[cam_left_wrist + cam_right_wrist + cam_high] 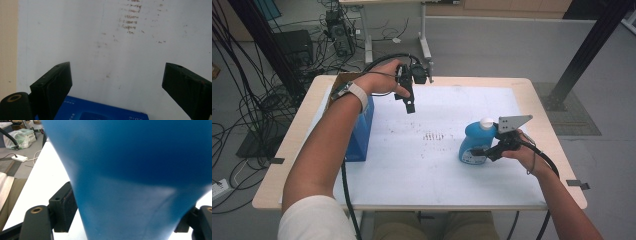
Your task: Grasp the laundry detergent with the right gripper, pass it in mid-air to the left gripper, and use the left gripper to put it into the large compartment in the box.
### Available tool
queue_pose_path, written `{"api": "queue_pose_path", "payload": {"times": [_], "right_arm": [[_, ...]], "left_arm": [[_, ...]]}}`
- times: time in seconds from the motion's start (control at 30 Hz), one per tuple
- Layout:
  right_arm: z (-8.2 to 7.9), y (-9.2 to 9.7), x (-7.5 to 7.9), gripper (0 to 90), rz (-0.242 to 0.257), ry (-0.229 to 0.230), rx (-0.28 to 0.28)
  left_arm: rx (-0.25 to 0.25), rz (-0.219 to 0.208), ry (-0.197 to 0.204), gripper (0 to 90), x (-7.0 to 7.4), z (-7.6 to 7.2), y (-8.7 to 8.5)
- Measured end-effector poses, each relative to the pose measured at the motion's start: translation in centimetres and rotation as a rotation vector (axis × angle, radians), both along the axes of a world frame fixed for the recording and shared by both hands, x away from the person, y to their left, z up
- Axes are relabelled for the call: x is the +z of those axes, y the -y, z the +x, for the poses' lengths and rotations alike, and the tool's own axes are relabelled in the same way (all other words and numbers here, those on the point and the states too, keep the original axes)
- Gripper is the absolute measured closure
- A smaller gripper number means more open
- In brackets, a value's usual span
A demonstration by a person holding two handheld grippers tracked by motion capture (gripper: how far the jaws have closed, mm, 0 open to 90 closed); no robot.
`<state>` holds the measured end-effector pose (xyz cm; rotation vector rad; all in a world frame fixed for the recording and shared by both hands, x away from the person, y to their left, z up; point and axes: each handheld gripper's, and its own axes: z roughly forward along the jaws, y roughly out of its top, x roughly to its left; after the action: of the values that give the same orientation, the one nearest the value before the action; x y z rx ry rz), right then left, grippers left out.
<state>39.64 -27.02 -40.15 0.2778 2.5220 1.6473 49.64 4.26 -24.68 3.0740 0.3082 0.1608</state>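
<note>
A blue bottle with a white cap stands upright on the right side of the white mat. My right gripper comes at it from the right, low on its body. In the right gripper view the bottle sits between the jaws of that gripper, and both pads lie against its sides. My left gripper hangs above the mat's far left part and points down. Its jaws stand wide apart with nothing between them. A blue box stands just left of it, its top edge below the jaws.
A brown cardboard piece sits behind the blue box. Brown smudges mark the mat's middle. The wooden table edge runs close to the right of the bottle. Cables cover the floor at the left.
</note>
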Motion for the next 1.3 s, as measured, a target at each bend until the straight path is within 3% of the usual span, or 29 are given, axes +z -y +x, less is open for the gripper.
{"api": "queue_pose_path", "payload": {"times": [0.53, 1.3], "right_arm": [[-0.03, 0.05, 0.04, 40.7, 0.026, 0.013, 0.016], [0.09, 0.14, -0.04, 41.8, 0.025, 0.016, 0.026]], "left_arm": [[0.006, -0.003, 0.002, 9.6, 0.04, 0.05, -0.07], [0.001, -0.006, 0.002, 10.2, 0.01, 0.07, 0.14]]}}
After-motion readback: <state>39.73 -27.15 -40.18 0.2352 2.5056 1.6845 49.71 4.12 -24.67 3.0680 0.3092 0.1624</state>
